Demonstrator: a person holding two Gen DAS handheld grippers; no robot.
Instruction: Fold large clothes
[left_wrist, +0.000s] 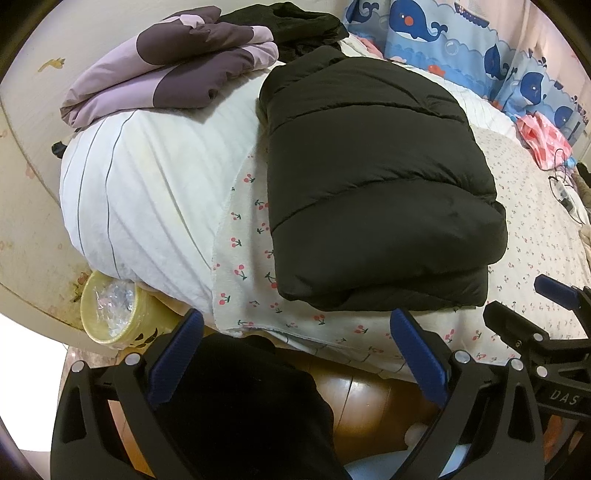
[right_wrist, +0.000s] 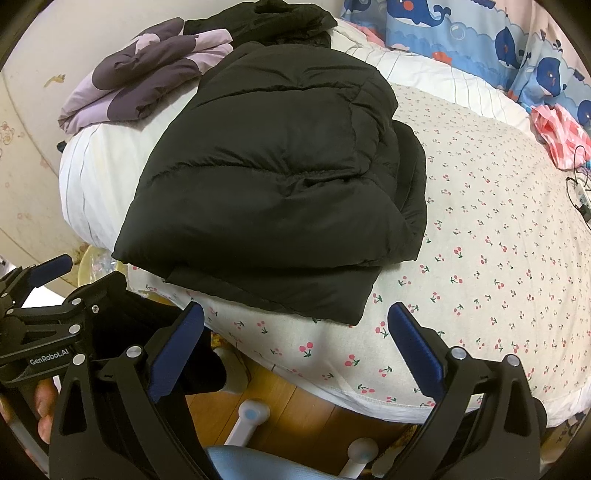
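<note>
Black puffer jacket (right_wrist: 273, 177) folded on bed (right_wrist: 498, 240), both grippers' fingers (left_wrist: 417, 354) spread, empty

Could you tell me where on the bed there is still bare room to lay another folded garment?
Bare cherry-print sheet lies right of the black puffer jacket, up to the pink cloth. The left is crowded: purple garment and a dark pile.
</note>
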